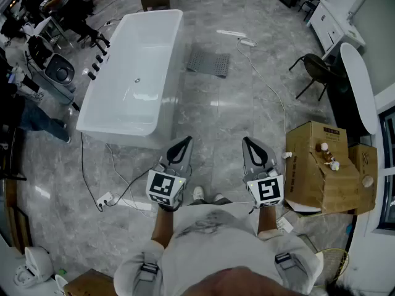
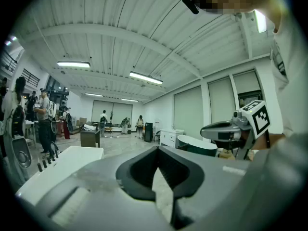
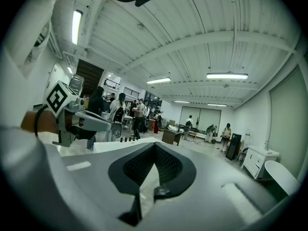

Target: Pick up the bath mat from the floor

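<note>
The bath mat (image 1: 208,61) is a grey perforated square lying flat on the marble floor, just right of the bathtub's far end. Both grippers are held level close to the person's body, well short of the mat. My left gripper (image 1: 183,142) has its jaws shut with nothing between them, and so does my right gripper (image 1: 249,142). In the left gripper view the shut left gripper (image 2: 156,150) points across the room, with the right gripper (image 2: 226,131) beside it. The right gripper view shows the shut right gripper (image 3: 154,146) and the left gripper (image 3: 82,119). The mat appears in neither gripper view.
A white bathtub (image 1: 133,79) stands ahead on the left. Cardboard boxes (image 1: 321,165) sit at the right, with a black chair (image 1: 315,69) and a white oval table (image 1: 358,85) behind. A white cable (image 1: 265,85) crosses the floor; a power strip (image 1: 105,199) lies near left.
</note>
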Available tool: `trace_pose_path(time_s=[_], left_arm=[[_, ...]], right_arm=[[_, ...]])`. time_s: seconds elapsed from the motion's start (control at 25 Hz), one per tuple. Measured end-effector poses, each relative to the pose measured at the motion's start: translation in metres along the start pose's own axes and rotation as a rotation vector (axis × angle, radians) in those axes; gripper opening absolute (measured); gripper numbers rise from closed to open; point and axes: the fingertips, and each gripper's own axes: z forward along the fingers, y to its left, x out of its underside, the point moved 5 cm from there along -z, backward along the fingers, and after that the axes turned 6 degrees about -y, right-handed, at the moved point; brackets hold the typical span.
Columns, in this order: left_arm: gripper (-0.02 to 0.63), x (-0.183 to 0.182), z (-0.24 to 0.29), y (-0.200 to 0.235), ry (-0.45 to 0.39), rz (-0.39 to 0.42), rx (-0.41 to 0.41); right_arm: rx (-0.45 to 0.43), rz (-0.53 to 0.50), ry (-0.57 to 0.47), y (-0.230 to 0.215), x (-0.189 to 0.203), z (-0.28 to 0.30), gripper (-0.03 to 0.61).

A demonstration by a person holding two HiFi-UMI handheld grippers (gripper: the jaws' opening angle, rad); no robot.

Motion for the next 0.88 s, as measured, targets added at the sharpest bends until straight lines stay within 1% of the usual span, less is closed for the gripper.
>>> trace_pose_path(time_s=[0.16,0.28,0.52,0.68,0.88], left_arm=[[0.002,-0.001,-0.018,-0.022,0.011,0.033,0.000],[0.002,-0.002,-0.027,-0.043,0.019,0.045,-0.004],[0.002,-0.004,-0.037,-0.089,0.019,0.018,-0.031],[0.002,-0.003,-0.044,-0.104,0.013,0.010,-0.035],[0.002,-0.004,-0.034,-0.103,0.016,0.029,-0.038]], right_arm=[[-0.009,0.014,-0.021,0.009,0.002,-0.030,0.000],[-0.006,0.031,-0.035,0.007,0.004,-0.054,0.000],[-0.008,0.065,-0.056,-0.008,0.013,-0.097,0.000],[-0.018,0.068,-0.069,-0.007,0.011,-0.105,0.001],[-0.028,0.073,-0.079,-0.011,0.012,-0.095,0.001]])
